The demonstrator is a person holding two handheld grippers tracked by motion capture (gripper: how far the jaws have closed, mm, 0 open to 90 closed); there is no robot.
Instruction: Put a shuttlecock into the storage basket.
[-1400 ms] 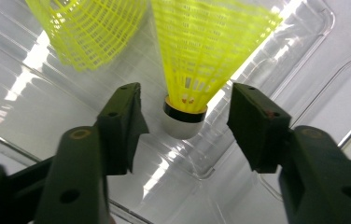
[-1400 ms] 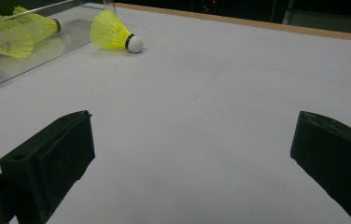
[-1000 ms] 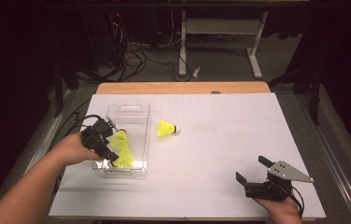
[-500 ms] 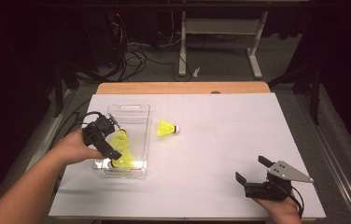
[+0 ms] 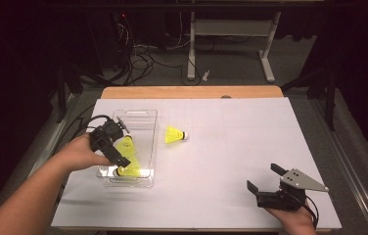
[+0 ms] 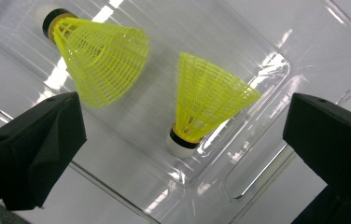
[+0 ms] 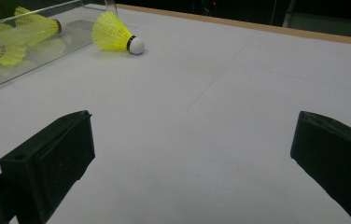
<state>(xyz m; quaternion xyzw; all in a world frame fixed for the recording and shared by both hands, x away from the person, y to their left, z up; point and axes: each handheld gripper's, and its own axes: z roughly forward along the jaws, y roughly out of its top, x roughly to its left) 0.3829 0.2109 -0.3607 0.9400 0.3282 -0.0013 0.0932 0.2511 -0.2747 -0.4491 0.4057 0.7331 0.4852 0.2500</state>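
Two shuttlecocks [image 6: 206, 105] lie in the clear box [image 5: 145, 120], and my left gripper [image 5: 116, 156] hangs released above them. One shuttlecock [image 5: 174, 134] waits on the table [image 5: 250, 142]; my right gripper [image 5: 266, 182] rests open

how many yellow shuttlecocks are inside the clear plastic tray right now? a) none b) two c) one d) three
b: two yellow shuttlecocks lie inside the clear plastic tray below the open left gripper, while a third shuttlecock lies on the white table outside it.
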